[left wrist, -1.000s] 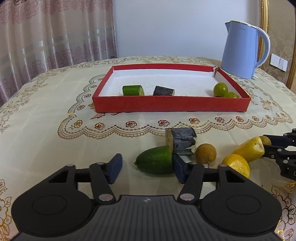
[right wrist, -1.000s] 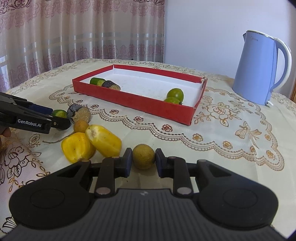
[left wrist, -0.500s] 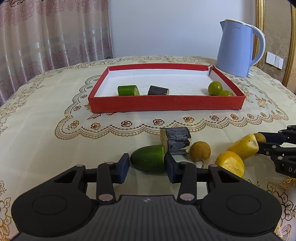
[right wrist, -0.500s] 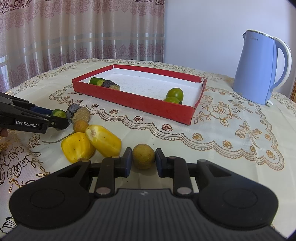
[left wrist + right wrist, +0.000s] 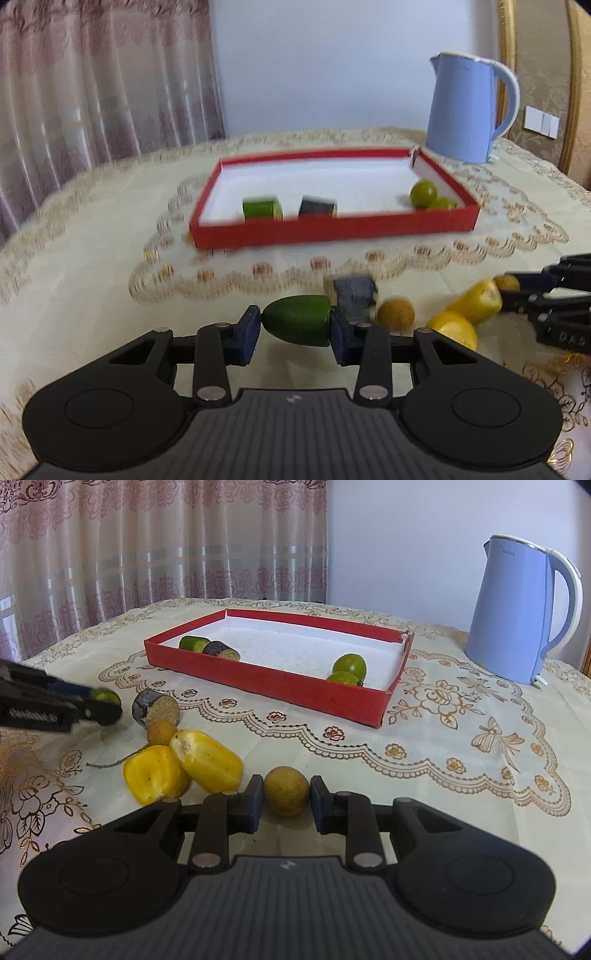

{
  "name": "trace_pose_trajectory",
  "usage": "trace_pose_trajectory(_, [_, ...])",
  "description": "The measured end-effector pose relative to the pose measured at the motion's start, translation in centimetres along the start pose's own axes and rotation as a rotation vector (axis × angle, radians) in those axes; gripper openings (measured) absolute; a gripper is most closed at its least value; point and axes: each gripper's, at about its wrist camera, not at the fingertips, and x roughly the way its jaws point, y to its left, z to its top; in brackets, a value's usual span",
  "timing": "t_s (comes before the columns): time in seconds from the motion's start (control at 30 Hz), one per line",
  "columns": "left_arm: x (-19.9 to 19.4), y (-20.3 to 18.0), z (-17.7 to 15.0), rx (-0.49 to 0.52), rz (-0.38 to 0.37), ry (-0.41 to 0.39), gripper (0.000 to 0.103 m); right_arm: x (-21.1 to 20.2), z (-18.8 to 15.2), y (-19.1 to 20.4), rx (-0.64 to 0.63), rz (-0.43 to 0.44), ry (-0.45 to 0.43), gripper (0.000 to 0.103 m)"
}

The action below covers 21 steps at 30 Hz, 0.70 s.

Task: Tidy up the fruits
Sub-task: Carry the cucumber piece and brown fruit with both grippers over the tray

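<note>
My left gripper is shut on a green cucumber piece and holds it just above the tablecloth; it also shows in the right wrist view. My right gripper has its jaws around a small brown round fruit on the table, touching or nearly touching it. Two yellow fruit pieces, another brown round fruit and a dark eggplant chunk lie between the grippers. The red tray holds a cucumber piece, an eggplant piece and two green round fruits.
A blue electric kettle stands at the back right of the table, behind the tray. Curtains hang beyond the far left table edge. The embroidered tablecloth covers the round table.
My left gripper has closed on the cucumber piece and lifted it off the cloth, moving back. The right gripper has stayed around the brown fruit.
</note>
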Motion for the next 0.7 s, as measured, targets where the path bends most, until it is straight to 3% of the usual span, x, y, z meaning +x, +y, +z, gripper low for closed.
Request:
trace_pose_trajectory(0.17, [-0.1, 0.3, 3.8, 0.037, 0.018, -0.091, 0.038, -0.2, 0.0, -0.1, 0.005, -0.01, -0.007, 0.025])
trace_pose_trajectory(0.37, [4.1, 0.9, 9.1, 0.036, 0.017, -0.175, 0.038, -0.2, 0.0, -0.1, 0.008, -0.018, -0.006, 0.025])
trace_pose_trajectory(0.53, [10.0, 2.7, 12.3, -0.06, 0.014, -0.145, 0.038, -0.2, 0.0, 0.0, 0.009, -0.027, -0.006, 0.025])
trace_pose_trajectory(0.7, [14.7, 3.9, 12.4, -0.121, -0.003, -0.071, 0.038, 0.0, 0.0, 0.0, 0.005, -0.031, 0.004, 0.025])
